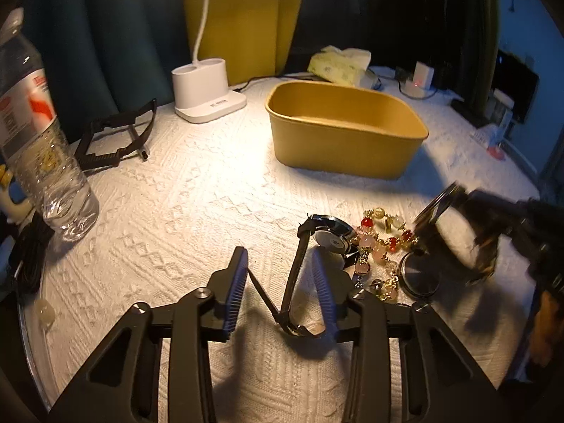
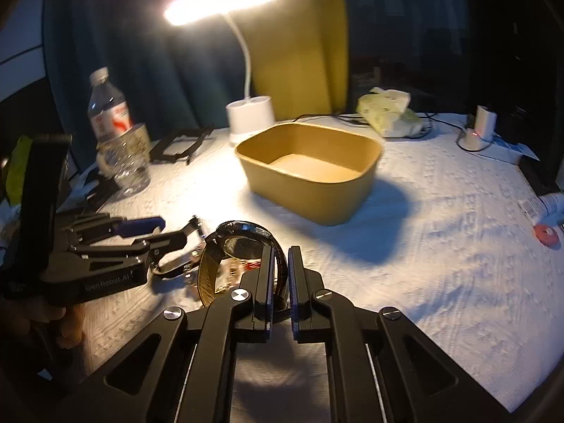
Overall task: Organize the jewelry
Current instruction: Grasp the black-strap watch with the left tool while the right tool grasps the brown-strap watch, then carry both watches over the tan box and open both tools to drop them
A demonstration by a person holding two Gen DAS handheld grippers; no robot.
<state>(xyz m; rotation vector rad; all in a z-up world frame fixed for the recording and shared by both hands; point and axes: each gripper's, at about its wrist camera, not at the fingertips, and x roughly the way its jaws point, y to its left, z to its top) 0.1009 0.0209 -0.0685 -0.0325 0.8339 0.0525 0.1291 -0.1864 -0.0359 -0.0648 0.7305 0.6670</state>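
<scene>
Right tongs [image 2: 280,275] are pinching the strap of a dark watch [image 2: 243,243], just off the white tabletop [image 2: 440,246] near its front edge; carry it level into the tan box [image 2: 310,169]. Left tongs [image 1: 278,282], half-closed, are straddling a second watch's strap [image 1: 296,275]; whether they are gripping, cannot tell. Both are pointing steeply downward.

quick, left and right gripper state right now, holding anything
left gripper: open, fingers either side of a black watch strap, pads not clearly pressing it.
right gripper: closed on the band of a dark wristwatch.
</scene>
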